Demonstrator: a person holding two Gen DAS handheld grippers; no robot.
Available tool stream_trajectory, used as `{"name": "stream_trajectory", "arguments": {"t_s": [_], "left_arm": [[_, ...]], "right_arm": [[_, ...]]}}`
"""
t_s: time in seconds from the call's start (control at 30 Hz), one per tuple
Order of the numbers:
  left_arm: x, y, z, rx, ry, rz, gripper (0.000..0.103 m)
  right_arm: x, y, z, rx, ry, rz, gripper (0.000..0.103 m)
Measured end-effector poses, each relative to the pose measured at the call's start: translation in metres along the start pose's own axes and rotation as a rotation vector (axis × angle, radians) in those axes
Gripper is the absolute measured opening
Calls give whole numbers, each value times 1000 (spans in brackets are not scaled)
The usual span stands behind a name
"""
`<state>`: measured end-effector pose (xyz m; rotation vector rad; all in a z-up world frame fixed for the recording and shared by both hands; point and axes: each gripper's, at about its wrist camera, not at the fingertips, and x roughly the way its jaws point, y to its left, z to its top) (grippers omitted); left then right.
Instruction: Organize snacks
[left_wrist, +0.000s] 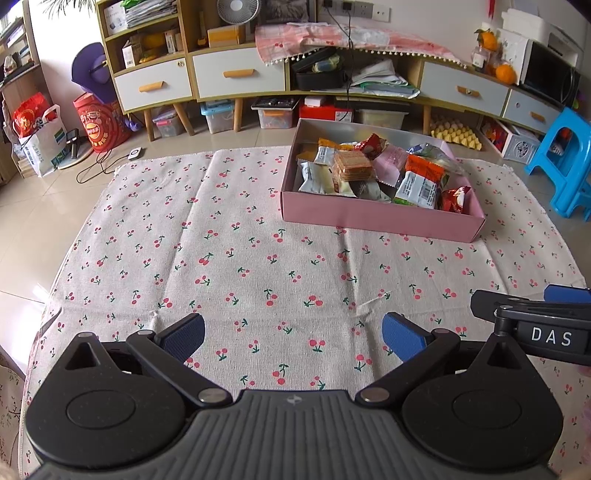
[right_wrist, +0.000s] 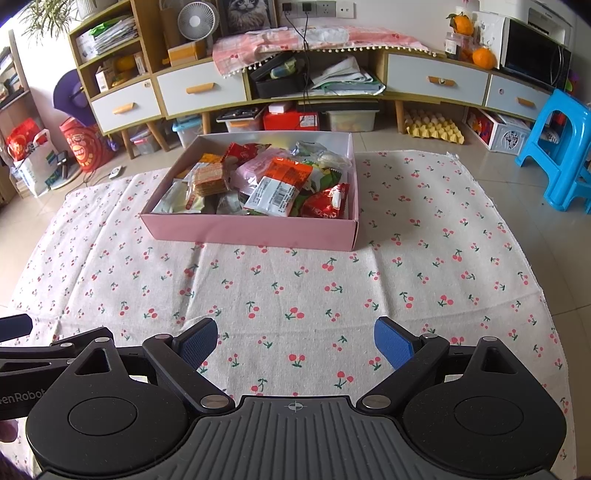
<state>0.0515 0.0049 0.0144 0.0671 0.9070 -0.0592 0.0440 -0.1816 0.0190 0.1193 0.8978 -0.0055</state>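
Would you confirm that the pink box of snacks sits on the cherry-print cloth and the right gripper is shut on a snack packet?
Not quite: the right gripper is open and empty, as the right wrist view shows. The pink box of snacks does sit on the cherry-print cloth.

Glossy beige tiled floor (right_wrist: 424, 142), daylight glaring off it at far left. Cherry-print cloth (right_wrist: 295, 295) spread over the floor, filling centre and lower frame. Long low wooden sideboard (right_wrist: 207, 88) runs across the top: white drawers, orange handles, splayed legs, open shelves stuffed with papers. Pink cloth (right_wrist: 332, 37) draped on top, small desk fan (right_wrist: 192, 20) beside it, wall sockets (right_wrist: 317, 9) behind on a white wall. Microwave (right_wrist: 532, 62) and oranges (right_wrist: 484, 57) at upper right. Blue plastic stool (right_wrist: 557, 147) at right edge. Yellow egg trays (right_wrist: 434, 129) and storage tubs under the sideboard. Red bags (left_wrist: 99, 122) at left.
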Motion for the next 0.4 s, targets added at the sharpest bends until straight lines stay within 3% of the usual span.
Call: {"name": "stream_trajectory", "arguments": {"t_s": [0.4], "left_arm": [[1, -2, -2, 8, 1, -2, 103]], "right_arm": [[3, 1, -3, -2, 4, -1, 94]]}}
